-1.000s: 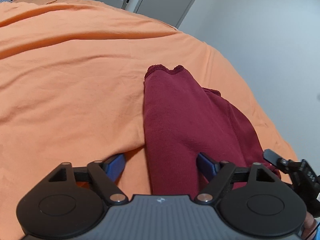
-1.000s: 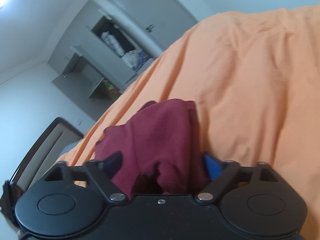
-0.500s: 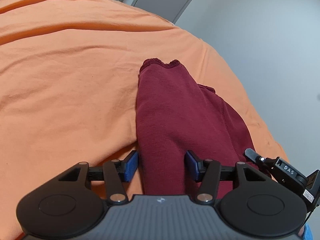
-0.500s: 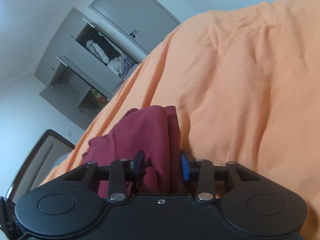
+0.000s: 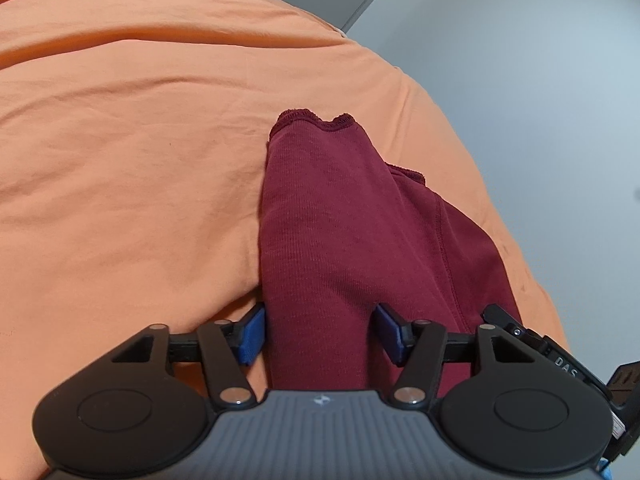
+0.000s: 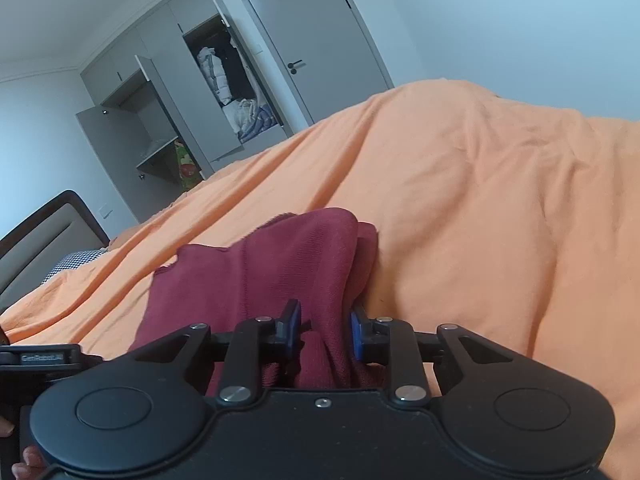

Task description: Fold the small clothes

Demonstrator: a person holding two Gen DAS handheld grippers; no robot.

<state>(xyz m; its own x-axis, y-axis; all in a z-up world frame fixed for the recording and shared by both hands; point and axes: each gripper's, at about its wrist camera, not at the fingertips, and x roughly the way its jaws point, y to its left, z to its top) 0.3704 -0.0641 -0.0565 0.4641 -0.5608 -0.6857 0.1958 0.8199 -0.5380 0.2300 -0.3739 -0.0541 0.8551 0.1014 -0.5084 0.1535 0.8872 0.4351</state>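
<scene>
A dark red knit garment lies folded lengthwise in a long ridge on the orange bed cover. My left gripper straddles its near end. The jaws stand partly closed, and smooth, unpinched fabric fills the gap between the blue pads. In the right wrist view the same garment bunches up between the pads of my right gripper, whose jaws are narrow and pinch a fold. Each gripper's black body shows at the edge of the other's view.
The orange cover rolls off toward a grey wall on the right of the left wrist view. An open wardrobe with clothes, a grey door and a dark headboard lie beyond. A fingertip shows at the lower left.
Both grippers narrowed from wide open onto the garment. The right one kept closing and now pinches it; the left stopped partway. The right wrist view swung more level.
</scene>
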